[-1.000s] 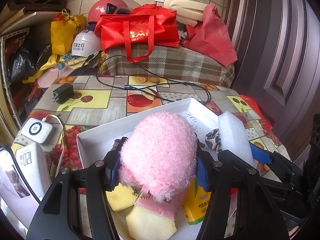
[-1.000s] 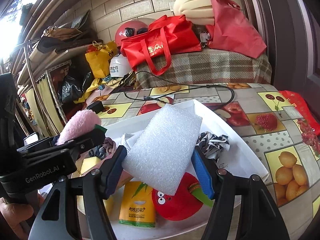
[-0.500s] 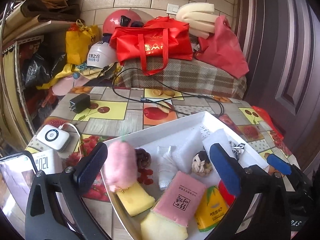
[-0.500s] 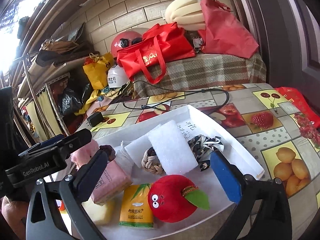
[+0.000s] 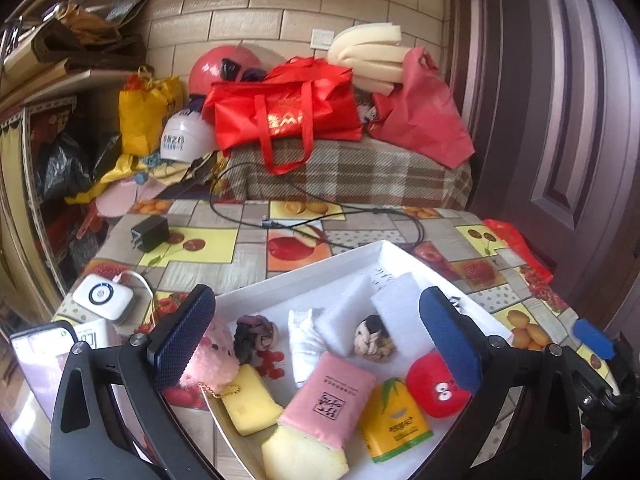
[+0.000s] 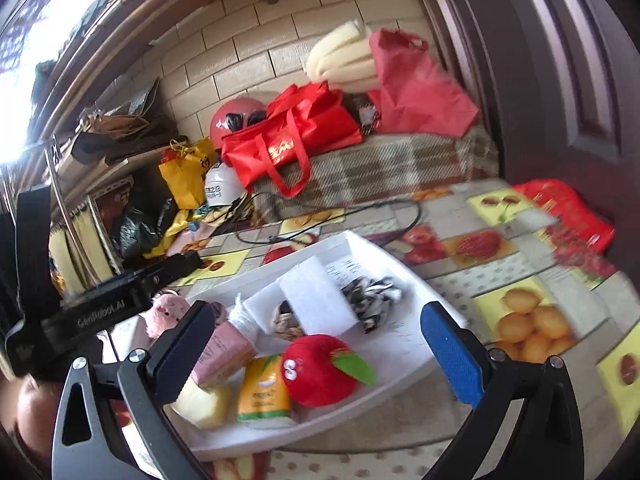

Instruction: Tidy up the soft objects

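Note:
A white tray on the fruit-print table holds soft things: a pink plush, a yellow sponge, a pink pack, a red apple plush, white foam sheets and knotted cloths. My left gripper is open and empty above the tray's near side. My right gripper is open and empty above the tray. The foam sheet, apple plush and pink plush lie in it.
A black cable and charger lie on the table behind the tray. A white device and a phone sit at the left. A plaid-covered bench with red bags stands behind. A door is on the right.
A second ago my left gripper held the pink plush and my right held the foam sheet. Both opened, left them in the tray, and have pulled back and up.

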Demonstrator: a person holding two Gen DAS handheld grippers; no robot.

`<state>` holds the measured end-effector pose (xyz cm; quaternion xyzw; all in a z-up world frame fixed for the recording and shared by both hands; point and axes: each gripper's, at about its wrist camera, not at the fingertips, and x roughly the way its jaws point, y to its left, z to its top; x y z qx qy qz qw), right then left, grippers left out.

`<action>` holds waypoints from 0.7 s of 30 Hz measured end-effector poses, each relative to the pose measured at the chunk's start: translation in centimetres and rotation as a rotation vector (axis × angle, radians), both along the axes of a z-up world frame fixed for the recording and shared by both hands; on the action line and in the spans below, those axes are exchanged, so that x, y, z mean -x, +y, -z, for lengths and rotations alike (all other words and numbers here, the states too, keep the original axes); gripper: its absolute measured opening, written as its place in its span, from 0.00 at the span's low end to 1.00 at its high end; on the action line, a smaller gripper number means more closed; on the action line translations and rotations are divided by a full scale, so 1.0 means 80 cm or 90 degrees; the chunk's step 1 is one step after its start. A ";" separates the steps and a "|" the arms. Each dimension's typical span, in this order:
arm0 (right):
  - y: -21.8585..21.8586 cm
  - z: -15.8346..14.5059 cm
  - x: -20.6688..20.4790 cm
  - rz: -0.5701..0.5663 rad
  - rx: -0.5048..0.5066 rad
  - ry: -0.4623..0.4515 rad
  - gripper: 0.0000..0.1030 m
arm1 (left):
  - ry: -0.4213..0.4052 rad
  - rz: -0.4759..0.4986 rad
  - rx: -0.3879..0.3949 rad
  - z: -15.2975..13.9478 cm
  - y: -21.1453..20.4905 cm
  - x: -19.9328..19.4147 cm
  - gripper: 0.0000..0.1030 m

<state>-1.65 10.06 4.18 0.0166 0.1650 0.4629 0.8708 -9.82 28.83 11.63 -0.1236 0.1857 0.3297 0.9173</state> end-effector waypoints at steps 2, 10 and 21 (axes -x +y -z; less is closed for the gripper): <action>-0.019 -0.005 0.014 0.043 0.000 -0.047 1.00 | -0.008 0.013 -0.005 -0.009 -0.010 0.002 1.00; -0.089 -0.017 0.024 0.139 -0.035 -0.057 1.00 | 0.025 0.023 -0.071 -0.040 -0.094 0.016 1.00; -0.173 -0.028 0.043 0.148 -0.110 -0.050 1.00 | 0.018 -0.066 -0.074 -0.041 -0.183 0.090 1.00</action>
